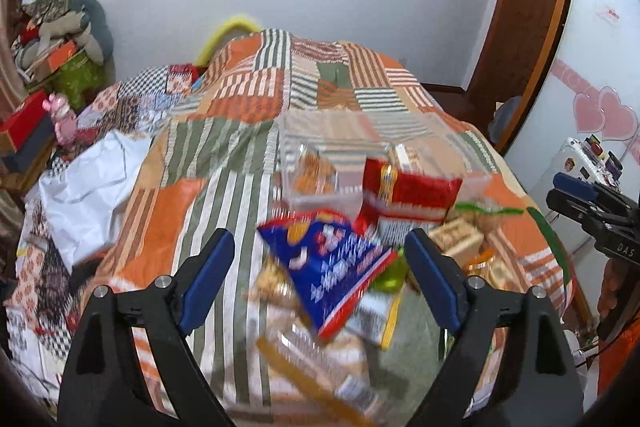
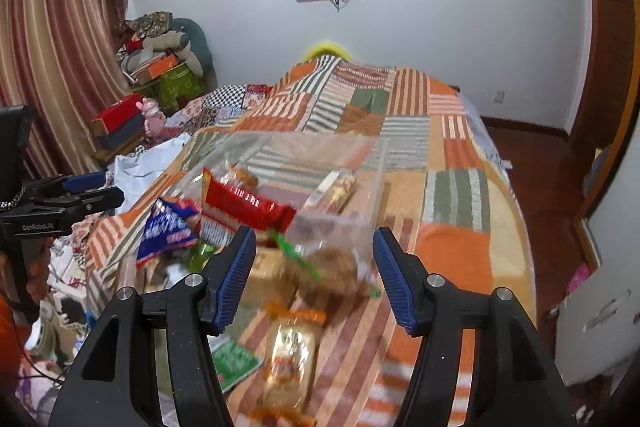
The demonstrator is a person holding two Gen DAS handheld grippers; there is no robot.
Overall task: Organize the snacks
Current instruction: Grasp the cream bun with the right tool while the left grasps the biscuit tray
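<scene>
My left gripper (image 1: 320, 279) stands spread wide with nothing pinched; the blue snack packet (image 1: 332, 267) lies on the pile below, between the pads but untouched as far as I can tell. My right gripper (image 2: 314, 275) is also apart and empty, hanging over a clear bag of brown biscuits (image 2: 328, 263) and a golden wrapped pack (image 2: 288, 355). Beyond them, the clear plastic box (image 1: 472, 179) sits on the patchwork bedspread (image 1: 224, 195). It already holds a few packs, and the red packet (image 1: 412, 195) leans over its near rim, half in. I judge the job begun but far from finished: most snacks are loose on the bed in front of the box.
</scene>
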